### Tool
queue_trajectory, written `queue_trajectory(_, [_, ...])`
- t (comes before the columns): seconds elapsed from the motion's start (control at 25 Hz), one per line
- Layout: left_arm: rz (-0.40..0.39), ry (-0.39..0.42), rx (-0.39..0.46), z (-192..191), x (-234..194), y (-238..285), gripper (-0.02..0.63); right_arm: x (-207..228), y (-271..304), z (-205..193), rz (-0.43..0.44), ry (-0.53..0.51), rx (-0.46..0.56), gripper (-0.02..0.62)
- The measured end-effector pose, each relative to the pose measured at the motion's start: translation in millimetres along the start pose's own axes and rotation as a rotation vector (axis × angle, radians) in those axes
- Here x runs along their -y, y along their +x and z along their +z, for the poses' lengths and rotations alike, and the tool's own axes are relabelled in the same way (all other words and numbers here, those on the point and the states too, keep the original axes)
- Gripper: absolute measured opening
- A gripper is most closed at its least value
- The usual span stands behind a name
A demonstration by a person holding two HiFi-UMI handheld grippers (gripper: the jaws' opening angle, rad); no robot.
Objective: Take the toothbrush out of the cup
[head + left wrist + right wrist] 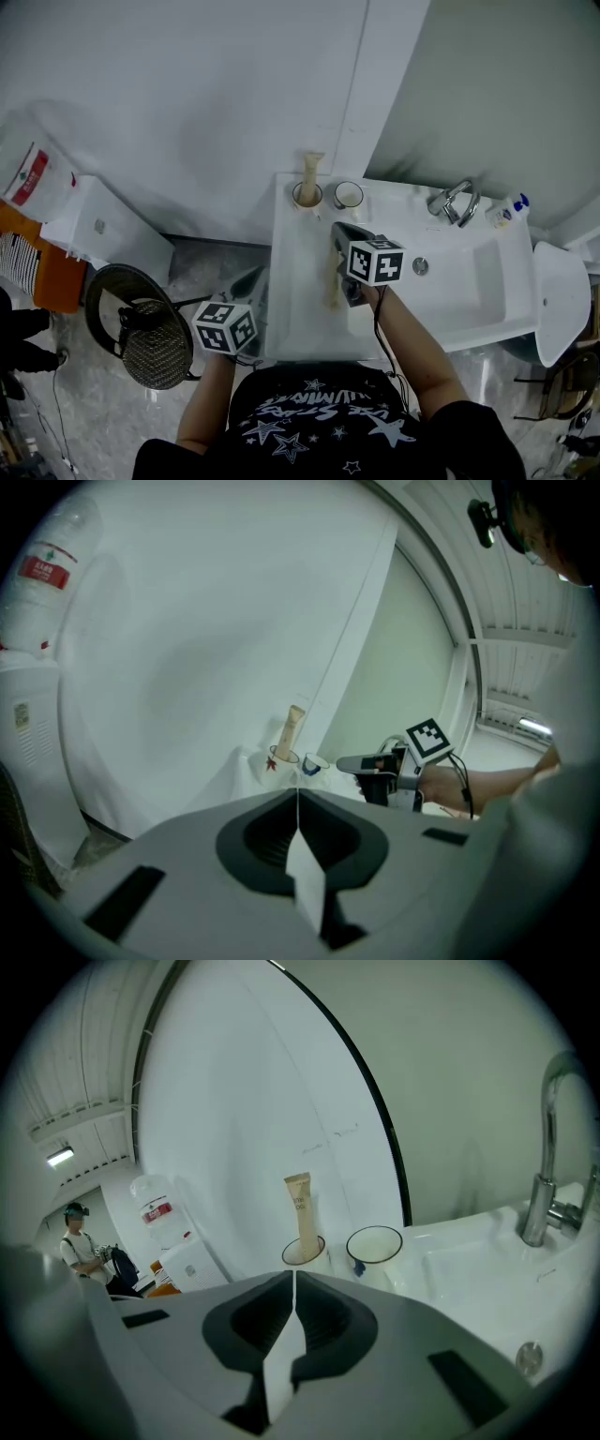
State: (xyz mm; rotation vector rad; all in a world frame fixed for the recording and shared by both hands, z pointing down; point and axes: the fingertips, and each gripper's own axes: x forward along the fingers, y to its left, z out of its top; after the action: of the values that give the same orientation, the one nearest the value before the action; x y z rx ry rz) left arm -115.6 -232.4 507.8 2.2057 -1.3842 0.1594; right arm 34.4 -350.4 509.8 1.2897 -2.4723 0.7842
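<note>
White ceramic washbasin [487, 281] with a flat ledge [295, 309] on its left, seen from the head view. Two cups stand at the back of the ledge against the wall. The left cup [307, 195] holds an upright tan tube [311, 167], probably toothpaste, and the enamel mug [349, 195] beside it looks empty. A pale slim stick [330, 281] lies lengthwise on the ledge, just beside and partly under the right gripper [338, 229]. It reads as the toothbrush, though it is too small here to be sure. If so, it is already out of the cup and lying flat where it cannot roll into the bowl. The right gripper hangs above the ledge and points at the cups, clear of the stick. The left gripper [255, 274] is low at the ledge's near left edge, well apart from everything and out of the working side.

Left gripper view: jaws together with nothing between them. It looks across at both cups, the tube and the right gripper side-on, and it has no role right now.

Right gripper view: jaws closed on each other and empty. Straight ahead, the left cup has only the tube leaning on its rim, the mug shows a bare inside, and the faucet [548, 1176] stands to the right. No toothbrush stands in either cup, so the removal step looks done.
</note>
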Motion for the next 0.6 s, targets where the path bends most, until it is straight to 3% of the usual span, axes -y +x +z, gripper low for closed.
queue_trajectory(0.36, [-0.001, 0.008, 0.003, 21.6, -20.5, 8.8, 0.018, -9.6, 31.0, 35.8, -0.012, -0.091, 0.062, 0.03])
queue_trajectory(0.48, [0.001, 0.003, 0.002, 26.7, -27.8, 13.3, 0.017, -8.9, 43.4, 45.8, -0.02, -0.09, 0.065, 0.111])
queue_trajectory(0.6, [0.002, -0.002, 0.0, 30.4, -33.9, 18.0, 0.017, -7.2, 55.0, 55.3, -0.032, -0.094, 0.07, 0.131])
